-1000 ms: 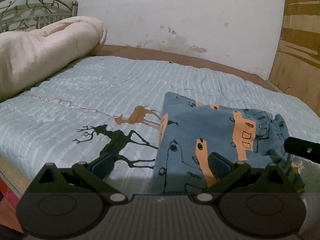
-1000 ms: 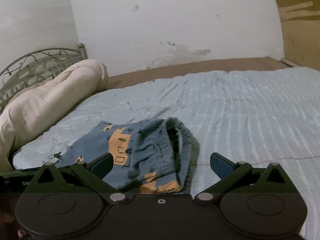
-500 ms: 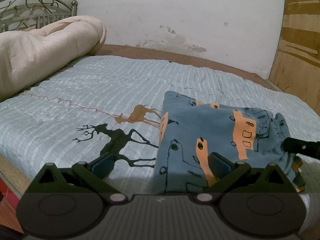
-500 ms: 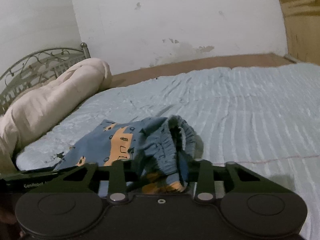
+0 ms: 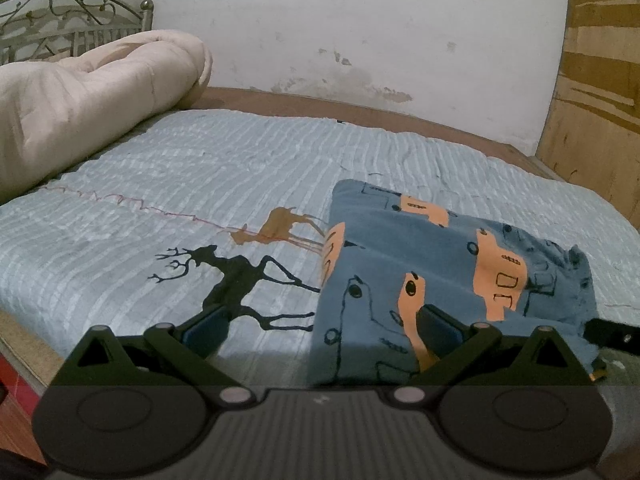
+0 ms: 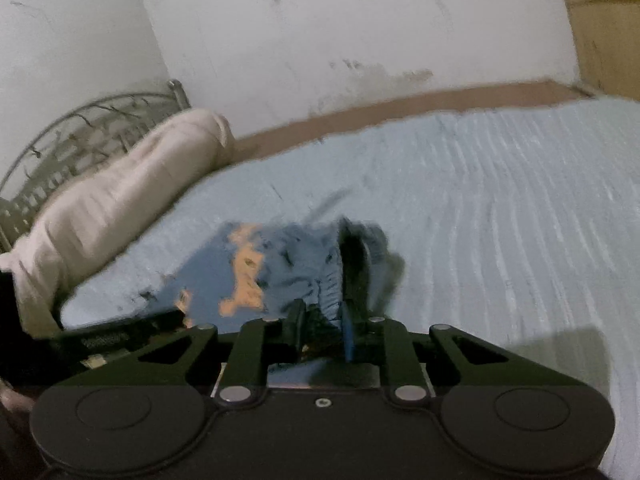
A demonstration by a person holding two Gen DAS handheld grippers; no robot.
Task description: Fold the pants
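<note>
The blue pants with orange car prints lie folded on the pale blue bedsheet. My left gripper hovers open over their near left corner, its right finger above the cloth and its left finger above the sheet. In the right wrist view my right gripper has its jaws closing, with the gathered waistband of the pants bunched between the pads. The right gripper's tip shows at the pants' right end. That view is blurred.
A rolled cream quilt lies along the left side, against a metal headboard. A black deer print marks the sheet left of the pants. A wooden panel stands at the right. The bed's edge runs near left.
The right gripper's jaws went from wide open to closed around the waistband, and that gripper shifted and rolled. The left gripper kept still.
</note>
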